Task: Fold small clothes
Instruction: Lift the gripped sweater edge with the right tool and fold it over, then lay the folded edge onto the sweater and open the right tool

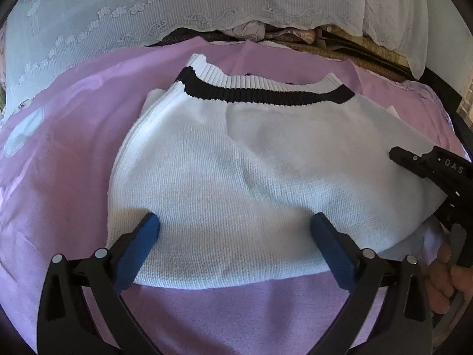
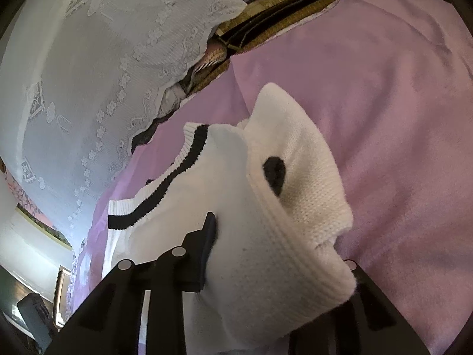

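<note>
White knit sweater (image 1: 236, 162) lying partly folded on a lilac bedsheet (image 1: 74, 162), ribbed hem with one black stripe (image 1: 266, 93) at the far edge. Behind the sheet, white lace cloth (image 1: 147, 9) with flower and scroll patterns, draped over piled things; woven mat (image 1: 340, 51) showing at the right beneath it.

Left gripper (image 1: 235, 227) over the sweater's near edge, blue pads (image 1: 139, 245) spread wide, knit fabric lying flat between them, nothing pinched. Whether the pad tips touch the cloth: cannot tell.

Right gripper (image 1: 414, 162) at the sweater's right side, seen from the left wrist as a black body with white letters "DAS" legible, more lettering cut off at the frame edge. Fingers of the person's hand (image 1: 446, 278) curled round its handle, low right.

From the right wrist, right gripper (image 2: 266, 266) narrowed onto a bunched fold of the sweater (image 2: 266, 222), left pad (image 2: 208, 248) pressed against the knit, right pad hidden under the fabric. Fold raised off the sheet, a black patch (image 2: 275, 174) showing on it, rimmed edge draped over the right jaw. Striped hem (image 2: 159, 192) trailing off to the left.
</note>
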